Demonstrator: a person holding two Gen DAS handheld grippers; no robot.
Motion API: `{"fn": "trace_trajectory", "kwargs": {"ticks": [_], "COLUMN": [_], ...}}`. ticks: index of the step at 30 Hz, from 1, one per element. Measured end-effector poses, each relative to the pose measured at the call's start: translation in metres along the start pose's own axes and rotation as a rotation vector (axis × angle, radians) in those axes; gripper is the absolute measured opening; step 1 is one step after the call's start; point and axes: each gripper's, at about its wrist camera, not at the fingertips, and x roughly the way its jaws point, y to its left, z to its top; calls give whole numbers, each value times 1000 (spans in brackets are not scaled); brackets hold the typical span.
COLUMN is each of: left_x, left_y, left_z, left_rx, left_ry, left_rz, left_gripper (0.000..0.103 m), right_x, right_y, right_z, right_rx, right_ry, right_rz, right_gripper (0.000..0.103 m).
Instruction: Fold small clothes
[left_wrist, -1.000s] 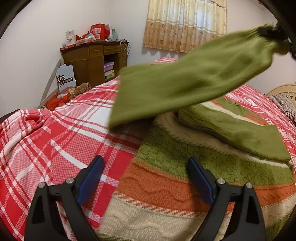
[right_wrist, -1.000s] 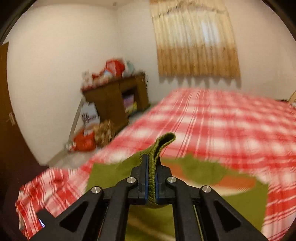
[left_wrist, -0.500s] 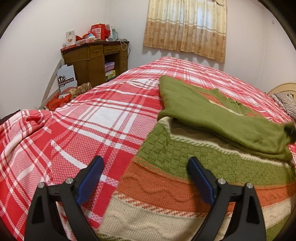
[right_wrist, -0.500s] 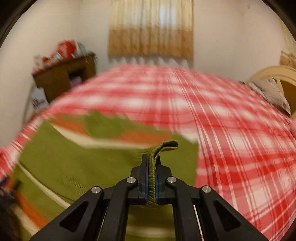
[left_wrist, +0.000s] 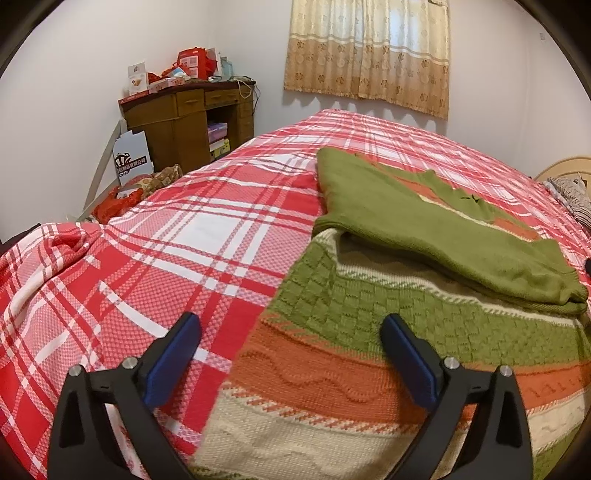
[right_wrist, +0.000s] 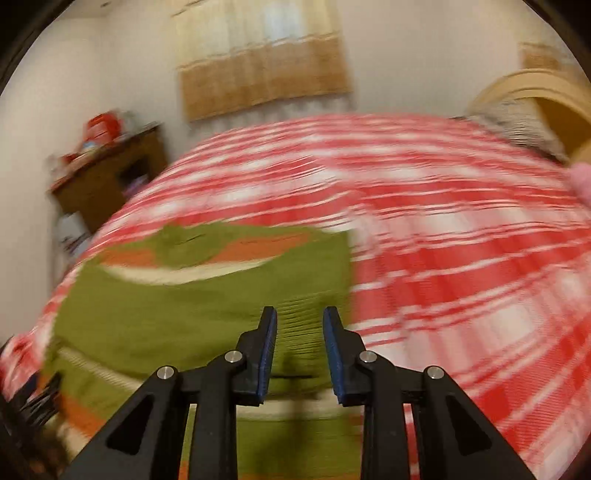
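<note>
A knitted sweater (left_wrist: 332, 354) with green, orange and cream bands lies flat on the bed. Its green sleeve (left_wrist: 424, 236) is folded across the chest, the cuff at the right edge. My left gripper (left_wrist: 291, 328) is open and empty, hovering low over the sweater's lower left edge. In the blurred right wrist view, my right gripper (right_wrist: 299, 325) is open and empty just above the folded green sleeve (right_wrist: 192, 314).
The red and white plaid bedspread (left_wrist: 147, 258) covers the whole bed. A brown wooden desk (left_wrist: 184, 122) with red boxes stands by the far left wall. A curtain (left_wrist: 369, 51) hangs behind. A wooden headboard (right_wrist: 546, 107) and pillow are at the right.
My right gripper carried the green sleeve across the sweater, laid it down and opened, letting it go. The left gripper has stayed in place.
</note>
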Motion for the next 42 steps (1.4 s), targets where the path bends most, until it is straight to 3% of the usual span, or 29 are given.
{"fn": "trace_trajectory", "kwargs": {"ticks": [2,4,6,8,11,15,16,19,24,29,30,31,33,42], "left_x": [0,1,1,1,-1,-22,-29,-56,-99,-137,-143,-150,-159,-168], "left_y": [0,0,-1,0,3,6,8,19,39,41,40,39,38,62], "left_z": [0,0,1,2,2,-11,-16,-40,-65,-69,-69,-70,-67,-56], "left_rx": [-2,1,5,4,22,109,109,119,139,204,227,246,269,194], "left_ry": [2,6,10,13,30,65,68,79,45,-22,-42,-61,-77,-98], "left_rz": [-5,-9,-12,-21,-45,-117,-140,-214,-225,-250,-248,-250,-277,-303], "left_gripper": [102,103,103,103,103,103,103,103,103,103,103,103,103,103], "right_x": [32,38,34,18,-43,-142,-162,-199,-222,-215,-210,-205,-193,-166], "right_y": [6,11,16,17,13,-3,-9,-26,-29,-20,-17,-16,-20,-20], "right_z": [-11,-18,-16,-14,-18,-48,-60,-99,-164,-211,-219,-227,-237,-257], "right_rx": [-14,-56,-83,-61,-53,-127,-134,-145,-195,-276,-276,-262,-207,-103], "right_ry": [111,58,97,134,33,-106,-122,-53,68,167,187,210,252,335], "right_rz": [-37,-68,-90,-92,-2,14,29,70,112,161,166,180,212,218], "right_gripper": [28,32,32,33,36,76,79,79,79,77,70,59,52,53]}}
